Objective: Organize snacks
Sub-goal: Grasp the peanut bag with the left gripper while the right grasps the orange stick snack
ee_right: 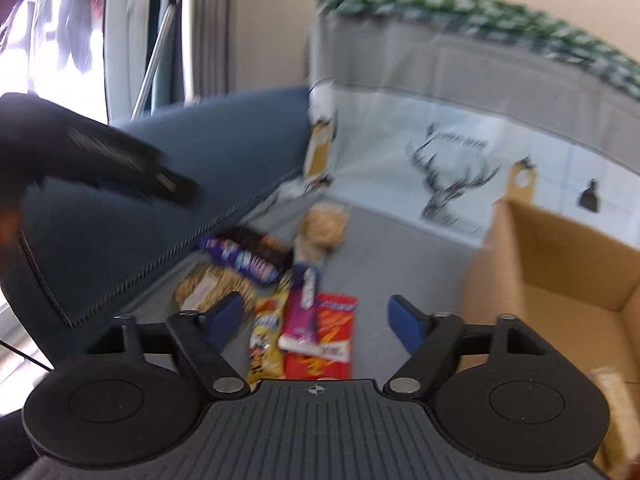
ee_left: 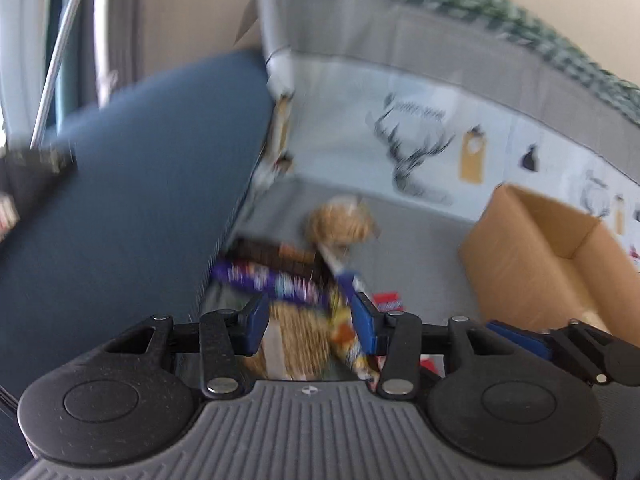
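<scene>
Both views are blurred by motion. A pile of snack packets lies on a grey surface: a purple packet [ee_left: 264, 280] [ee_right: 240, 258], a round bag of biscuits [ee_left: 340, 220] [ee_right: 322, 224], a straw-coloured pack [ee_left: 296, 336] [ee_right: 212, 284], a yellow packet [ee_right: 266, 332], a pink bar [ee_right: 302, 316] and a red packet [ee_right: 332, 332]. My left gripper [ee_left: 310, 326] is open above the straw-coloured pack. My right gripper [ee_right: 316, 320] is open wide above the red and pink packets. The right gripper's blue pad [ee_left: 520, 336] shows in the left wrist view.
An open cardboard box [ee_left: 552, 256] [ee_right: 560, 280] stands at the right. A dark blue cushion [ee_left: 140, 200] [ee_right: 180, 168] borders the pile on the left. A grey and white cloth with a deer print [ee_left: 412, 152] [ee_right: 452, 176] rises behind.
</scene>
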